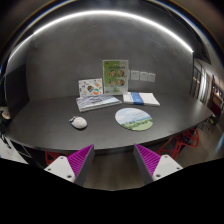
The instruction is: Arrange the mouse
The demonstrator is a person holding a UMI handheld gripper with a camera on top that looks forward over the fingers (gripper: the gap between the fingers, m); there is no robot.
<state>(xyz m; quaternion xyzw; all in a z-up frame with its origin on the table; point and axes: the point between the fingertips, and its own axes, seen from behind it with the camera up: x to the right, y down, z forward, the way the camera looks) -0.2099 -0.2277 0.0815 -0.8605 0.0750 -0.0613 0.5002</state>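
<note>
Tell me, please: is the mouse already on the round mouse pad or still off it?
Off it. The mouse rests on the bare table, apart from the round pad. The open gripper holds nothing.

Mouse (78, 122) left on table (50, 125), round mat (134, 119) right of it, papers (98, 100) behind — upright leaflet (115, 76) at wall.

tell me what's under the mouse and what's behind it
The mouse rests directly on the dark table. Behind it lie papers and upright leaflets. The round mouse pad sits apart.

Gripper-mounted view looks forward over fingers (110, 160), table (100, 135) well ahead.
</note>
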